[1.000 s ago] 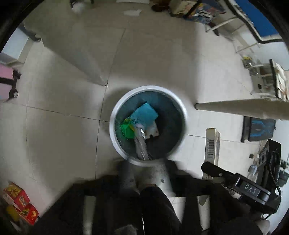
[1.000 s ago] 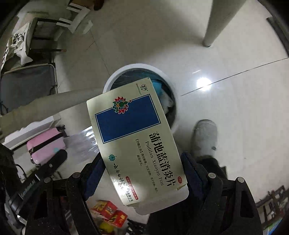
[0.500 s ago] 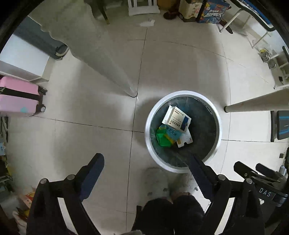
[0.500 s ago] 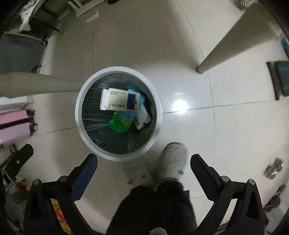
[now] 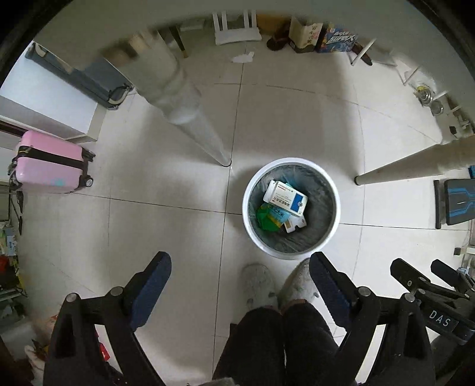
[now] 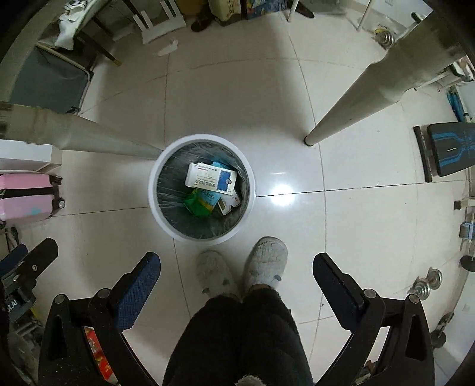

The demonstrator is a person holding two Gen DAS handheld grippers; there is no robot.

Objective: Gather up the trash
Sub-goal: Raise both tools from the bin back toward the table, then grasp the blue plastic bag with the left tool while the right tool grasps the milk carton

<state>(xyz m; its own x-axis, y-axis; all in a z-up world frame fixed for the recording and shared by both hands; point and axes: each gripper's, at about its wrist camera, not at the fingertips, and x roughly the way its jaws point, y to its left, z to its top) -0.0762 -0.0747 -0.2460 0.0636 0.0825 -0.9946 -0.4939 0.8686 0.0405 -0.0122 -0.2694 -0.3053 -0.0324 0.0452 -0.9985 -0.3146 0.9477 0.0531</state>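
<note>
**A:** So what's changing here? A second ago the right gripper (image 6: 236, 274) was pinching that white-and-blue medicine box (image 6: 211, 179) over the bin, wasn't it?

**B:** Yep, and now the box is lying flat inside the trash bin (image 6: 154, 190), on top of the green packet (image 6: 198, 203) and a small white carton (image 6: 228, 205). In the right wrist view the bin is sitting centre-left of the frame and the box is showing its blue patch face up.

**A:** And the grippers?

**B:** Both are hanging spread wide with nothing between the jaws. The left gripper (image 5: 239, 274) is looking down at the same bin, which is sitting right of centre in its view, and the bin is looking smaller than half a second back, so I'm guessing both hands are pulling up and away.

**A:** So that drop is done?

**B:** Looking like it. The person's slippers (image 6: 264, 262) are standing just below the bin, both hands are free, so I'm reading this as heading off for the next piece. There's a crumpled white scrap (image 6: 167, 47) lying on the floor (image 6: 297, 104) in the upper left of the right view, near the white stool (image 6: 160, 22). Could be next, can't say for sure.
</note>
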